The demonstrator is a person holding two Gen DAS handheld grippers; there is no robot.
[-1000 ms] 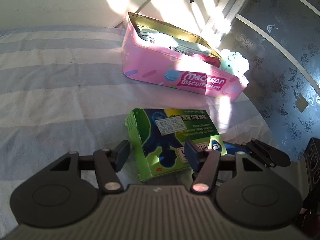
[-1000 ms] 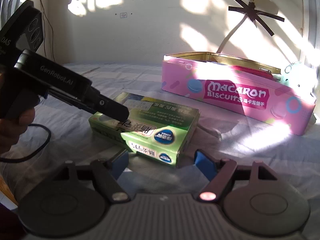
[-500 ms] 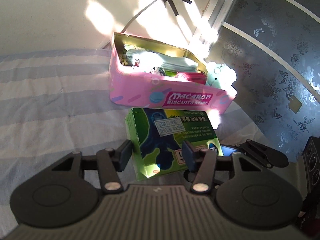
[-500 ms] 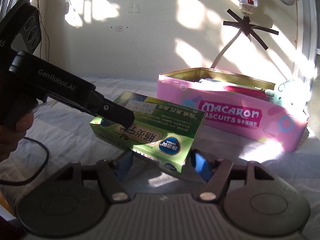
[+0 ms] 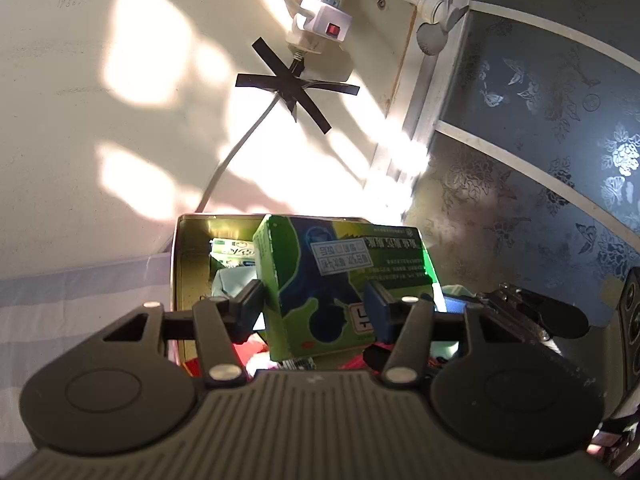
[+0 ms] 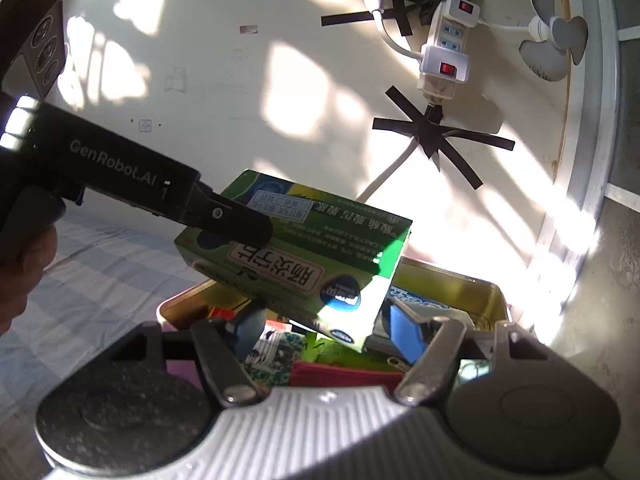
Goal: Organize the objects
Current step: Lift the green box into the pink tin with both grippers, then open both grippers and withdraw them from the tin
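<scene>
A green medicine box [image 5: 336, 280] is held in the air over the open pink biscuit tin [image 5: 188, 264]. My left gripper [image 5: 316, 304] is shut on the green box across its near end. In the right wrist view the box [image 6: 296, 252] hangs tilted above the tin [image 6: 492, 300], with the left gripper's body [image 6: 132, 180] reaching in from the left. My right gripper [image 6: 324, 328] stands wide around the box's lower corner; whether its fingers [image 6: 250, 326] touch the box is unclear. The tin holds packets, a red pouch [image 6: 344, 374] and other small items.
A striped blue sheet [image 5: 80, 300] covers the bed under the tin. A wall with a taped power strip [image 6: 446, 52] and cable stands close behind. A small fan [image 6: 554, 46] hangs at the right. A patterned dark panel [image 5: 540, 160] borders the right side.
The green box has been lifted off the sheet and carried forward over the open tin. Both grippers rose and moved toward the wall with it.
</scene>
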